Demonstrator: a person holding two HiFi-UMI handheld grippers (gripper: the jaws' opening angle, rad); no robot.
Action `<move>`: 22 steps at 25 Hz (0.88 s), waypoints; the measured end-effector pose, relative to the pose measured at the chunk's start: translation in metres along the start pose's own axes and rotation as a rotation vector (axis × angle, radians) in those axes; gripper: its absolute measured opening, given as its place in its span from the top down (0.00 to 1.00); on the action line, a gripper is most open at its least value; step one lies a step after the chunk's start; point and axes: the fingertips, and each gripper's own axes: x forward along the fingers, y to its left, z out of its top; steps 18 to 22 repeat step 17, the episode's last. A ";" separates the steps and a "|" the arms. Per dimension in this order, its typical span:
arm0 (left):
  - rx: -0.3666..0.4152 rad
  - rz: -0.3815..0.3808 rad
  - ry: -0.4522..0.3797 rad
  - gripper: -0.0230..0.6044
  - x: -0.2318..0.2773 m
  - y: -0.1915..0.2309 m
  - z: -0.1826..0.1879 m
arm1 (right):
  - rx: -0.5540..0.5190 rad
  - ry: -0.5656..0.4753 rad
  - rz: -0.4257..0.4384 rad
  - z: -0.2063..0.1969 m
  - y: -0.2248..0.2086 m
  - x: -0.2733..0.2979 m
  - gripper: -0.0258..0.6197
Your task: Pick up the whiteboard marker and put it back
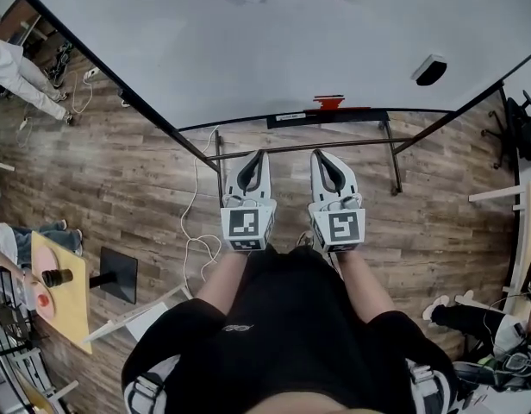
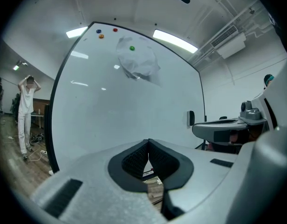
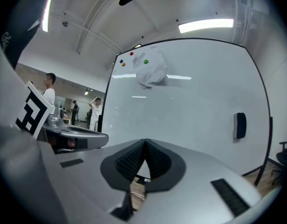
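A large whiteboard [image 1: 274,41] stands in front of me, with a black tray [image 1: 313,116] along its lower edge. On the tray lies a small red object [image 1: 328,103]; I cannot tell whether it is the marker. My left gripper [image 1: 257,156] and right gripper [image 1: 318,155] are held side by side, short of the board and pointing at it. Both are shut with nothing between the pads. In the left gripper view the pads [image 2: 138,158] meet at the tips, as do the pads [image 3: 155,161] in the right gripper view. No marker shows in either gripper view.
A black eraser [image 1: 430,70] sticks to the board's right side. A crumpled white sheet [image 2: 139,64] and coloured magnets [image 2: 131,48] sit high on the board. The metal stand bar [image 1: 309,147] runs below the tray. A white cable [image 1: 195,231] trails on the wood floor. A person [image 2: 25,111] stands at the left.
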 end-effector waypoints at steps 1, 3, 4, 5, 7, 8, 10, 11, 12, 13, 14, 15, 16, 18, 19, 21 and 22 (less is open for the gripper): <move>0.000 0.001 -0.001 0.95 0.001 -0.002 0.001 | 0.002 -0.003 0.002 0.001 -0.002 -0.002 0.96; 0.004 0.004 -0.005 0.95 0.000 -0.007 0.001 | 0.002 -0.012 0.009 0.001 -0.004 -0.004 0.96; 0.004 0.008 -0.006 0.95 -0.001 -0.008 0.001 | 0.001 -0.014 0.014 0.001 -0.004 -0.004 0.96; 0.002 0.011 -0.005 0.95 -0.001 -0.009 0.001 | 0.000 -0.015 0.019 0.002 -0.004 -0.004 0.96; 0.003 0.015 -0.003 0.95 -0.002 -0.010 0.002 | -0.001 -0.020 0.030 0.004 -0.004 -0.003 0.96; 0.007 0.016 -0.004 0.95 -0.001 -0.011 0.003 | -0.001 -0.024 0.033 0.005 -0.003 -0.003 0.96; 0.017 0.018 -0.012 0.95 -0.002 -0.012 0.005 | -0.001 -0.030 0.039 0.006 -0.003 -0.003 0.96; 0.022 0.021 -0.015 0.95 -0.002 -0.012 0.006 | 0.001 -0.032 0.042 0.006 -0.002 -0.003 0.96; 0.027 0.024 -0.015 0.95 -0.004 -0.012 0.006 | 0.004 -0.031 0.045 0.005 -0.001 -0.004 0.96; 0.030 0.024 -0.013 0.95 -0.005 -0.013 0.005 | 0.008 -0.027 0.047 0.004 0.000 -0.005 0.96; 0.031 0.023 -0.010 0.95 -0.007 -0.013 0.005 | 0.012 -0.022 0.048 0.003 0.002 -0.006 0.96; 0.031 0.021 -0.007 0.95 -0.008 -0.014 0.005 | 0.016 -0.017 0.049 0.002 0.002 -0.007 0.96; 0.030 0.019 -0.005 0.95 -0.009 -0.014 0.006 | 0.019 -0.013 0.048 0.002 0.003 -0.008 0.96; 0.029 0.017 -0.002 0.95 -0.010 -0.015 0.007 | 0.022 -0.010 0.048 0.002 0.004 -0.009 0.96; 0.029 0.017 -0.002 0.95 -0.010 -0.015 0.007 | 0.022 -0.010 0.048 0.002 0.004 -0.009 0.96; 0.029 0.017 -0.002 0.95 -0.010 -0.015 0.007 | 0.022 -0.010 0.048 0.002 0.004 -0.009 0.96; 0.029 0.017 -0.002 0.95 -0.010 -0.015 0.007 | 0.022 -0.010 0.048 0.002 0.004 -0.009 0.96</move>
